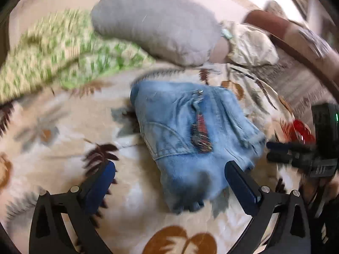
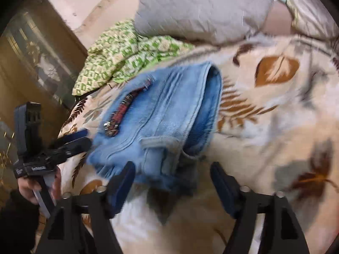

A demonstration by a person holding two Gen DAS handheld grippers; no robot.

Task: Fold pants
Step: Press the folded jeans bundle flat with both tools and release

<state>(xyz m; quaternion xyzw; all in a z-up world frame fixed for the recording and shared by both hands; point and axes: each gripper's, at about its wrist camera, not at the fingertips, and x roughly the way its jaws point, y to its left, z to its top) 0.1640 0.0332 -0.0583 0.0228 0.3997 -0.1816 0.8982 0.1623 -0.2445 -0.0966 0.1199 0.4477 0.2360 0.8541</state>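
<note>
Left wrist: 1 folded pants (image 1: 190,135) | 2 grippers, both open | 1 pillow (image 1: 156,23)

A cream blanket (image 1: 63,139) printed with brown leaves covers the bed. A grey pillow (image 1: 154,23) lies at its far edge, with a green patterned cloth (image 1: 63,48) touching the pillow's left side.

My blue-padded fingers (image 1: 241,182) on black frames are hovering over light blue denim pants (image 1: 190,131) showing a red-and-dark patch. They are lying on a cream blanket (image 1: 63,127) printed with brown and grey leaves. A grey pillow (image 1: 154,23) is sitting beside a green-and-cream patterned cloth (image 1: 63,48).
</note>
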